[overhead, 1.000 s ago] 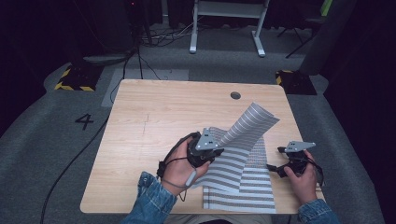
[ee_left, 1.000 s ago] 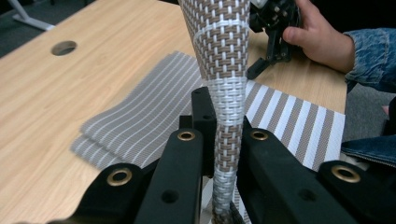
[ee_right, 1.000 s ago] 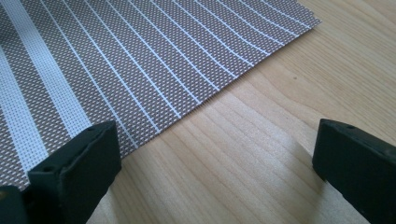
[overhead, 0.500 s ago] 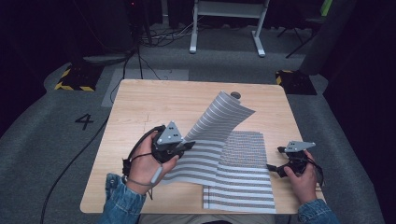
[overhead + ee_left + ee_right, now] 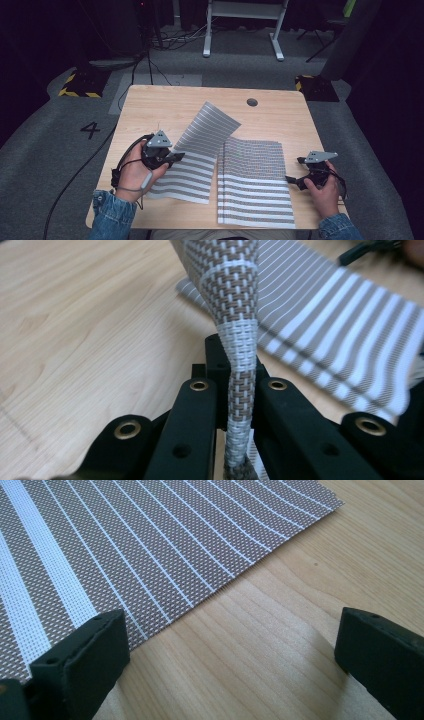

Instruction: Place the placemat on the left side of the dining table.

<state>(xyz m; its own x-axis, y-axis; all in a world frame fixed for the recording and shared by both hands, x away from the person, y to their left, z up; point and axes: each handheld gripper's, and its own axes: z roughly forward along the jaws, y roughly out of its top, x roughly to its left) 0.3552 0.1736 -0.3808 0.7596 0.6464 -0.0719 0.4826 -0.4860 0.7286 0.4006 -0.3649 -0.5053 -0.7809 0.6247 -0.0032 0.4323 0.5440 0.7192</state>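
Unfolding item: grey-brown woven placemat with white stripes [image 5: 200, 150], half lifted over the pale wooden surface [image 5: 150, 105]. My left gripper [image 5: 172, 157] jaws pinch its edge; I should lower it flat, leftward. Right gripper [image 5: 295, 181] jaws gape wide beside the flat half.

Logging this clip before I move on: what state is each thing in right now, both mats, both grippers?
Left mat: one edge pinched and lifted, far end curling above the table.
Right mat: lying flat, untouched.
Left gripper: shut on the left mat's edge.
Right gripper: open, jaws wide apart, beside the right mat's edge.
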